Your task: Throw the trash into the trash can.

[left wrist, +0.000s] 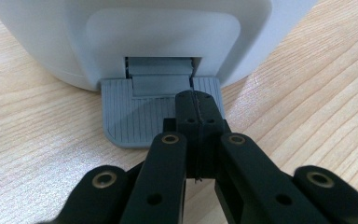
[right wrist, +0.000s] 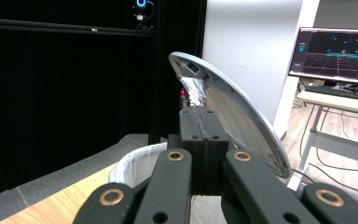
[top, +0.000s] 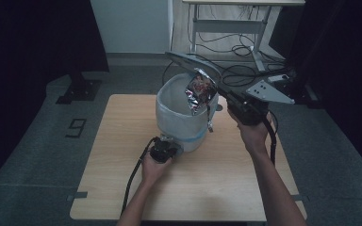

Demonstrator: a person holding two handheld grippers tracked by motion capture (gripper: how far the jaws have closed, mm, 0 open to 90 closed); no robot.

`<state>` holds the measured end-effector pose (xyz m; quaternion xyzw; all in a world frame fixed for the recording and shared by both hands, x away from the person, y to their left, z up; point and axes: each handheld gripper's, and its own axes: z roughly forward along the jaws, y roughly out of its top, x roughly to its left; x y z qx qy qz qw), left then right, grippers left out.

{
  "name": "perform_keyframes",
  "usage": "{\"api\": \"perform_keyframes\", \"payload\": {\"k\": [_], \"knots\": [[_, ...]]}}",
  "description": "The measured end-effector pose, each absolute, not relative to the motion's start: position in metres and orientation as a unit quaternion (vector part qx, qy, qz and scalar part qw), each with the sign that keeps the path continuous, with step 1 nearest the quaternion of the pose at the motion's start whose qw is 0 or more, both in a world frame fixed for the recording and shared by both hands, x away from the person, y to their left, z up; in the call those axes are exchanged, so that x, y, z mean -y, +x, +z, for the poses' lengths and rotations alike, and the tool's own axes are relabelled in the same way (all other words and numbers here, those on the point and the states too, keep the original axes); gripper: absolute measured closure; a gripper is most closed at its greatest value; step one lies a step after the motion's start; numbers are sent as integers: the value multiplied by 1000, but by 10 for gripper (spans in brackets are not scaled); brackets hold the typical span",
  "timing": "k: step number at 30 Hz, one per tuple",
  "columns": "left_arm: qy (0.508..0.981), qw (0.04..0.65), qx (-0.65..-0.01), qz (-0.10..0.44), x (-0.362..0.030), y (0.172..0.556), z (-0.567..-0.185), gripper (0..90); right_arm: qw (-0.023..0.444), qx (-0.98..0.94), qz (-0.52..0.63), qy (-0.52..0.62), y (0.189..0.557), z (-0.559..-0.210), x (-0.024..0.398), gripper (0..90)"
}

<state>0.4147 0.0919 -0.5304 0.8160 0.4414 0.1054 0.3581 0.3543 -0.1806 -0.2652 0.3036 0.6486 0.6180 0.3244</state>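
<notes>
Pale grey plastic forms the pedal bin (top: 181, 120) that stands at the middle of the wooden surface (top: 122, 155), its lid (top: 193, 63) raised and tilted toward the far side. In the high view the left tool (top: 169, 141) sits low at the bin's near base, held by the person's left hand (top: 153, 167), with its cable trailing back toward the near edge. The left gripper view shows its two black jaws pressed fully together, nothing between them, their tips resting on the ribbed grey pedal (left wrist: 130, 116) just in front of the slot in the bin's wall (left wrist: 163, 32).

The right tool (top: 217, 94) is held by the right hand (top: 252, 134) at the right side of the bin, raised to the level of the rim, with the grey three-cornered plate (top: 269, 92) on top of it. It is clenched on a crinkled foil snack wrapper (top: 199, 92), which hangs from the tips over the bin's open mouth, partly inside the rim. In the right gripper view the right tool (right wrist: 203, 112) has its jaws closed flat against each other, a strip of silver wrapper (right wrist: 193, 91) rises beyond the tips, the underside of the lid (right wrist: 242, 121) curves up just behind, and the white bin liner (right wrist: 135, 163) shows below.
</notes>
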Motion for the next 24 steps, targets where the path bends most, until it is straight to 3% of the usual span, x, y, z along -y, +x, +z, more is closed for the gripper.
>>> {"api": "perform_keyframes", "payload": {"k": [19,21,24], "knots": [[817,359,-441,100,-93,415,-530,900,327,-660,605,302,373,-278,165,889],[817,359,-441,100,-93,415,-530,900,323,-672,595,300,376,-281,162,685],[817,358,-441,101,-93,415,-530,900,323,-683,578,307,378,-286,159,510]]}}
